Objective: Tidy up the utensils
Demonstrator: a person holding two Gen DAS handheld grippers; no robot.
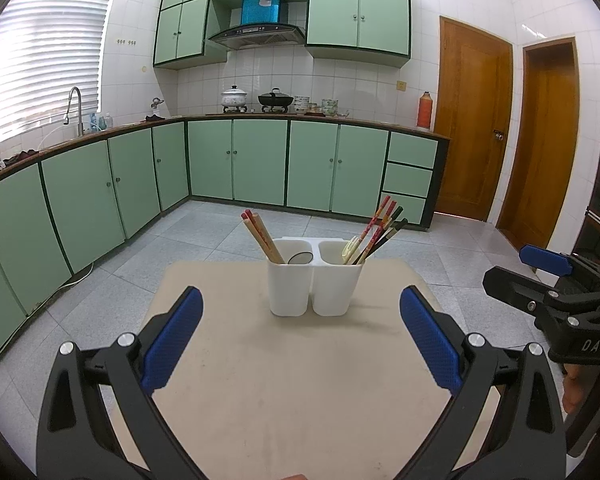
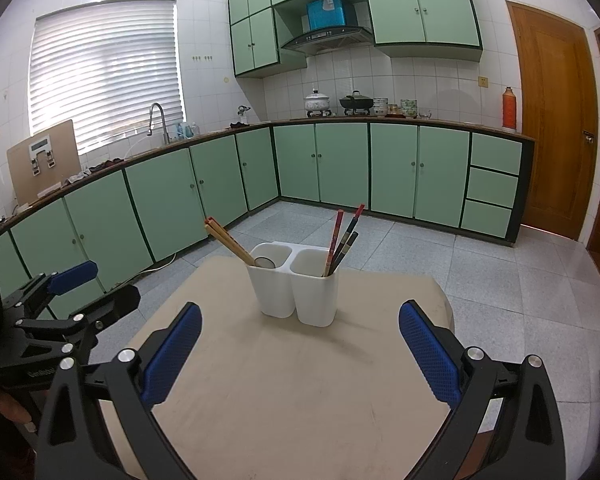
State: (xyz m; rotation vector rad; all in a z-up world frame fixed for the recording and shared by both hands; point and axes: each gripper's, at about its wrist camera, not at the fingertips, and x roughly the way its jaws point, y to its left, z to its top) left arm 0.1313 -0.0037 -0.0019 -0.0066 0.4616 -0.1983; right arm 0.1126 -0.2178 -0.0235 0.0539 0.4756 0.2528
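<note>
A white two-compartment utensil holder [image 1: 314, 288] [image 2: 296, 292] stands upright near the far edge of the beige table [image 1: 280, 368] [image 2: 284, 376]. Its left compartment holds wooden chopsticks [image 1: 260, 236] [image 2: 228, 242] and a round dark-rimmed utensil head [image 1: 302, 258]. Several red and black chopsticks [image 1: 380, 232] [image 2: 342, 240] and a cream utensil [image 1: 350, 248] lean in the right compartment. My left gripper [image 1: 300, 296] [image 2: 96, 288] is open and empty, short of the holder. To its right, my right gripper [image 2: 300, 312] [image 1: 512, 270] is also open and empty, facing the holder.
The table is small, with grey tiled floor [image 1: 220, 236] around it on all sides. Green cabinets [image 1: 260, 160] run along the back and left walls. Two wooden doors [image 1: 472, 120] stand at the right. A hand [image 1: 576, 384] holds the right gripper's handle.
</note>
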